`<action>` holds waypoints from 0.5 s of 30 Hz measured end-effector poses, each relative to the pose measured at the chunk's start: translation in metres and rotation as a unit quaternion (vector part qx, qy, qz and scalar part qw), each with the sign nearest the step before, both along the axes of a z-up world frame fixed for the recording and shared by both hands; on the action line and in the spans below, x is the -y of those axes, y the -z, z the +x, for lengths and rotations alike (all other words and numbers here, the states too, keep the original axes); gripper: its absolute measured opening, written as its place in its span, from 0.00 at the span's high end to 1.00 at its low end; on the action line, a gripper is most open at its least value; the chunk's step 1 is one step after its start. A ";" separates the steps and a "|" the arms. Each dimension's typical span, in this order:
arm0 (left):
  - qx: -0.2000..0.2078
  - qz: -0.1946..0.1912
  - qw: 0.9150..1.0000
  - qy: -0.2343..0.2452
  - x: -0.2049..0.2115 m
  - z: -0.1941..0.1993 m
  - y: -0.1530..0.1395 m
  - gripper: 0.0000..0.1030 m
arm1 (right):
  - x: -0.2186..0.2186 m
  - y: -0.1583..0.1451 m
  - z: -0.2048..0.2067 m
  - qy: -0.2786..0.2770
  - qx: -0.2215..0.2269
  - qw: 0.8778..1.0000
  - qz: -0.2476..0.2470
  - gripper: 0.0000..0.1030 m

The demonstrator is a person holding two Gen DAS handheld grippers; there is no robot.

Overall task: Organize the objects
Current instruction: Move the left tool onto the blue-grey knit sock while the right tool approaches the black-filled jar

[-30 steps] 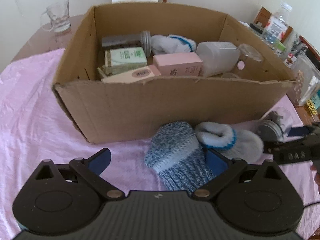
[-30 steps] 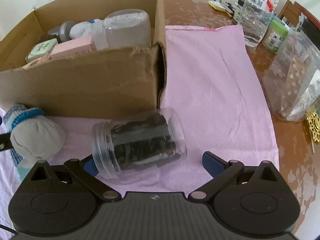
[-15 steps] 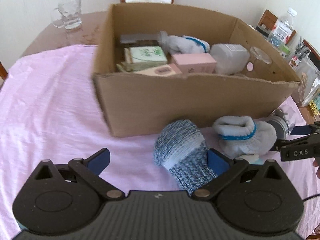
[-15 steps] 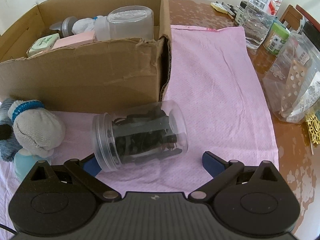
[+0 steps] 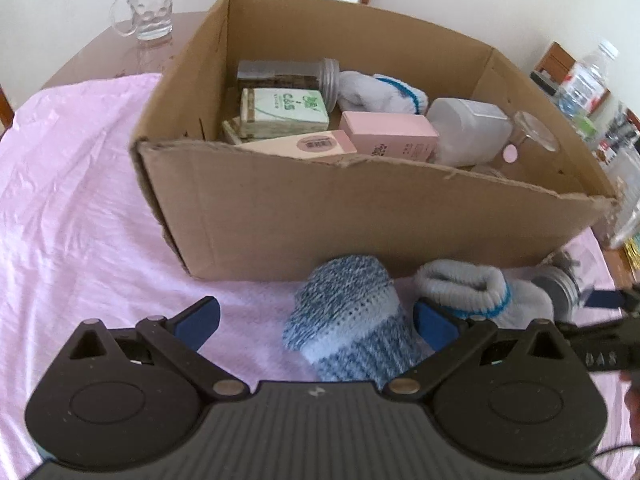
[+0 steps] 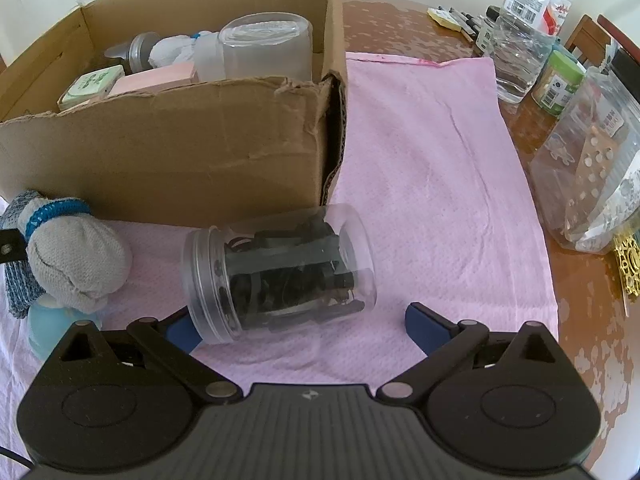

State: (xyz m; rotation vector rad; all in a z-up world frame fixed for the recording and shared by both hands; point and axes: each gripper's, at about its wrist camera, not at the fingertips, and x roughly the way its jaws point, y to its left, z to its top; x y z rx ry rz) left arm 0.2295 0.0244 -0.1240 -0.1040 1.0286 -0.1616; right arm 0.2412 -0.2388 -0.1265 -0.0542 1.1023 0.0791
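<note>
- The left gripper [image 5: 316, 320] was spread wide, gripping nothing; the blue knit sock roll [image 5: 352, 316] lay on the pink cloth [image 5: 80, 200] between its fingers, nearer the right one.
- The right gripper [image 6: 300, 326] gaped open too, empty; the clear jar [image 6: 280, 272] lay on its side between its fingers, its lid at the left fingertip [image 6: 180, 330].
- Both lay before the cardboard box [image 5: 360, 220]; a grey sock roll [image 6: 76, 260] lay between them.

Blue object [image 6: 50, 326] mostly hidden, perhaps a cup.
</note>
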 end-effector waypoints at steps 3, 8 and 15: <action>-0.004 0.018 1.000 -0.006 0.005 -0.001 0.008 0.01 | 0.000 0.000 0.000 -0.001 0.000 1.000 0.000 0.00; 0.000 0.072 0.997 0.037 0.011 -0.012 0.010 0.00 | 0.000 0.001 0.000 -0.006 0.002 1.000 0.001 0.00; -0.005 0.116 0.991 0.062 -0.014 -0.031 0.008 0.00 | 0.001 0.003 -0.002 -0.013 0.006 1.000 0.001 0.00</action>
